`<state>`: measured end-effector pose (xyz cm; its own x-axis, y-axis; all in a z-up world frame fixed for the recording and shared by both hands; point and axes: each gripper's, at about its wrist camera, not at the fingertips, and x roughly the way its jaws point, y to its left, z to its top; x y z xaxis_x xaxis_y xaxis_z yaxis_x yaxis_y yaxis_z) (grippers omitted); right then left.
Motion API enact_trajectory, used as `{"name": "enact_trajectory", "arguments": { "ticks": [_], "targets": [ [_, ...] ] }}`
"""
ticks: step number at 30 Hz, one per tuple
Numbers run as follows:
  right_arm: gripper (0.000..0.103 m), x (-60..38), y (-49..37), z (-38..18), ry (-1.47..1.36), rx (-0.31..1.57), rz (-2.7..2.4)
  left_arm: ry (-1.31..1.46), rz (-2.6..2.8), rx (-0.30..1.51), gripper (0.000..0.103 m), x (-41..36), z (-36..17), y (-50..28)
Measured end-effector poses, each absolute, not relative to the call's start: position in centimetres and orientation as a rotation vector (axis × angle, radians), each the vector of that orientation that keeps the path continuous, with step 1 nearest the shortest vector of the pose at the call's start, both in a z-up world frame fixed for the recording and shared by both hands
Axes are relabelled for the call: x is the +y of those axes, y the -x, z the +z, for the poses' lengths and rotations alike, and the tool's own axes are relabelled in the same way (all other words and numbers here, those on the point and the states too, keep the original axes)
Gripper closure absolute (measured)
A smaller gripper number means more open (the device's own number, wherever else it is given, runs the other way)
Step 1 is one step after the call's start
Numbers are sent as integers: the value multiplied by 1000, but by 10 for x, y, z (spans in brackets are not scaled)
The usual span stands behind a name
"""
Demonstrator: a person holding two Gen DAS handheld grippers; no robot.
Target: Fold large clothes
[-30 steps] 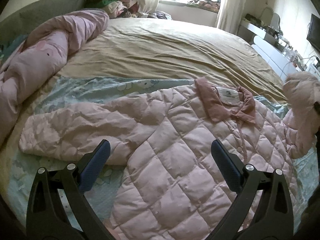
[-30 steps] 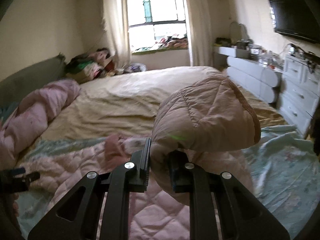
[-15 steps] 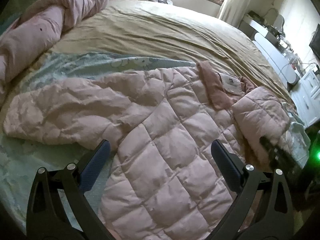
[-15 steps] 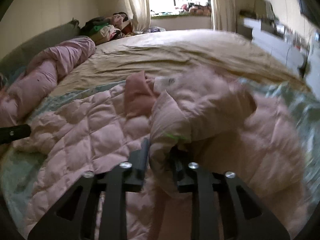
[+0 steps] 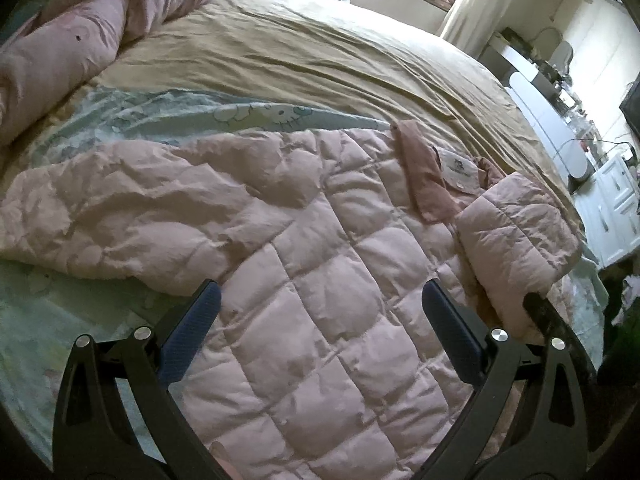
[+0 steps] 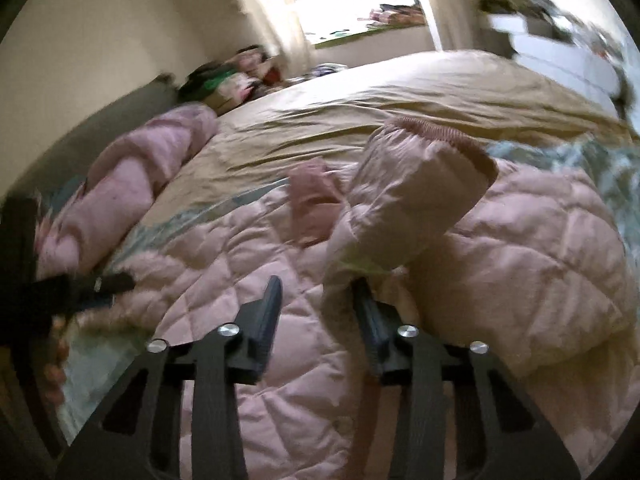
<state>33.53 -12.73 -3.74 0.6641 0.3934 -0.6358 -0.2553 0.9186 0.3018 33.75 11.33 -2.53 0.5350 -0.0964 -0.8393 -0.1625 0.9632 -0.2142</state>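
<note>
The right gripper (image 6: pixel 316 304) sits at the bottom centre of its own view with its jaws parted; the padded sleeve (image 6: pixel 408 208) leans against the inner face of the right-hand finger, but a clear gap shows on the other side, so it is no longer pinched. The left gripper (image 5: pixel 320 316) stands spread wide at the bottom of its view, holding nothing, hovering over the body of the pink quilted jacket (image 5: pixel 320 280).

The jacket lies flat, front up, across the middle of the left view on a pale blue printed sheet (image 5: pixel 240 114), its collar (image 5: pixel 424 172) toward the upper right. By the look of things, the folding is at an early stage: one sleeve is brought in over the chest at the right of the frame, while the other sleeve (image 5: pixel 120 216) stretches out flat toward the left edge. That sleeve, and the folding of the body itself, appear yet to be done.

Counted: one jacket, two sleeves, one collar, two grippers. Beyond lie one tan bedspread (image 5: pixel 320 60) and one rolled pink quilt (image 5: pixel 80 36) at upper left.
</note>
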Motion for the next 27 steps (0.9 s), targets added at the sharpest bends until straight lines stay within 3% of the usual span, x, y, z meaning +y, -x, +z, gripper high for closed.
{"name": "enact_trajectory", "arguments": {
  "ticks": [3, 12, 20, 27],
  "targets": [
    [73, -108, -330, -45, -109, 777, 416, 283, 62, 1006, 9, 117, -23, -338],
    [70, -75, -318, -68, -4, 863, 520, 288, 102, 1009, 9, 126, -24, -341],
    [39, -106, -308, -52, 22, 826, 428, 261, 68, 1057, 9, 106, -45, -352],
    [31, -155, -318, -48, 22, 817, 256, 283, -31, 1148, 9, 60, -84, -372]
  ]
}}
